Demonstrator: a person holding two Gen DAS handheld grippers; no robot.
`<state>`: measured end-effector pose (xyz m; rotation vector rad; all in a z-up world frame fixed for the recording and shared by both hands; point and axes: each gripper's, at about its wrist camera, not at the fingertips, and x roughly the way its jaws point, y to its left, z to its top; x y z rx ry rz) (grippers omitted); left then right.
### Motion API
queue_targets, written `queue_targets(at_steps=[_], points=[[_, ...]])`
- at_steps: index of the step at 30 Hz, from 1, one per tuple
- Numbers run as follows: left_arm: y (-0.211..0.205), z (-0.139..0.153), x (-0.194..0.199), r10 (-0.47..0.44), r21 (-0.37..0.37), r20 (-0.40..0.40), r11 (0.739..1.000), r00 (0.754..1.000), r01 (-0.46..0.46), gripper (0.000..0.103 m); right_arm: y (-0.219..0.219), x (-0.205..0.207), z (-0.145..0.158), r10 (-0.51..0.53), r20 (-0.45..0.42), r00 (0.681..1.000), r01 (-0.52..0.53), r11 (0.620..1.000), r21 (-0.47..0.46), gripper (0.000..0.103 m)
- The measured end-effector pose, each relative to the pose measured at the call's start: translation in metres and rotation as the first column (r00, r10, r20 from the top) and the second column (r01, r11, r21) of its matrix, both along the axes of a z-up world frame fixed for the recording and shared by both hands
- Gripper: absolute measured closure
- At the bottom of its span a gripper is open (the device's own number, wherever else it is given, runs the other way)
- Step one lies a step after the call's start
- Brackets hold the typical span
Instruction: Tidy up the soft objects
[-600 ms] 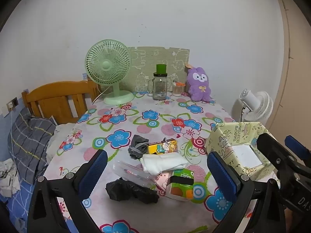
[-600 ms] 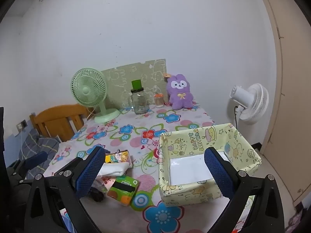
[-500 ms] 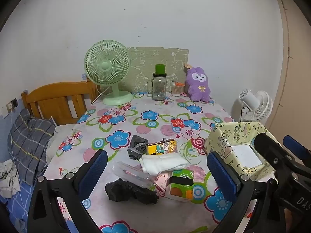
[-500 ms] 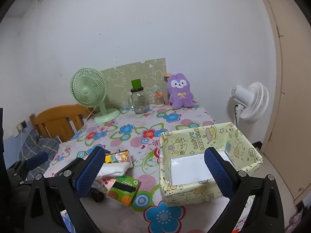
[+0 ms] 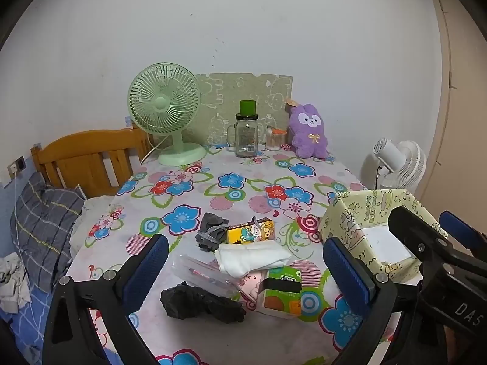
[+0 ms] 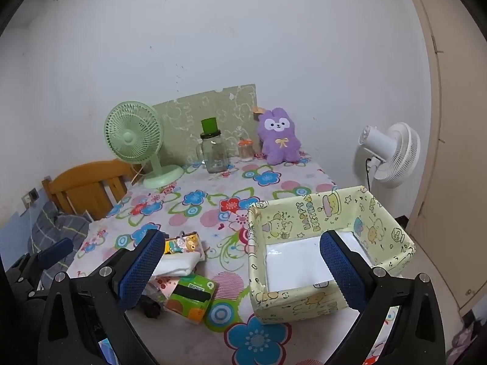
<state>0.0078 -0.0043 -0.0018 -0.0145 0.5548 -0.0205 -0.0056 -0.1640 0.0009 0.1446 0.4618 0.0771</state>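
A heap of soft things, a white folded cloth (image 5: pixel 254 258), a grey sock (image 5: pixel 211 234) and a black crumpled cloth (image 5: pixel 201 302), is seen mid-table (image 5: pixel 213 188), left of the empty yellow box (image 6: pixel 313 210). Both the left gripper (image 5: pixel 243 273) and right gripper (image 6: pixel 240 266) are held wide apart, empty. A snack carton (image 5: pixel 281 292) could be snagged with the cloth, being overlapped by it. The black cloth is mostly hidden in the right view.

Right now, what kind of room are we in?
Most likely a bedroom at home: a wooden headboard with a plaid pillow sits beside the floral-cloth table, and a purple plush bunny leans at the wall.
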Motion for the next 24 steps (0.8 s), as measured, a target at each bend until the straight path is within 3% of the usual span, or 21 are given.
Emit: queue_targets(at_steps=[24], points=[[0.0004, -0.0017, 0.0034, -0.004, -0.011, -0.005, 1.0, 1.0, 0.004, 0.003, -0.0005, 0.0048, 0.0011, -0.007, -0.007, 1.0, 0.007, 1.0, -0.001, 0.001]])
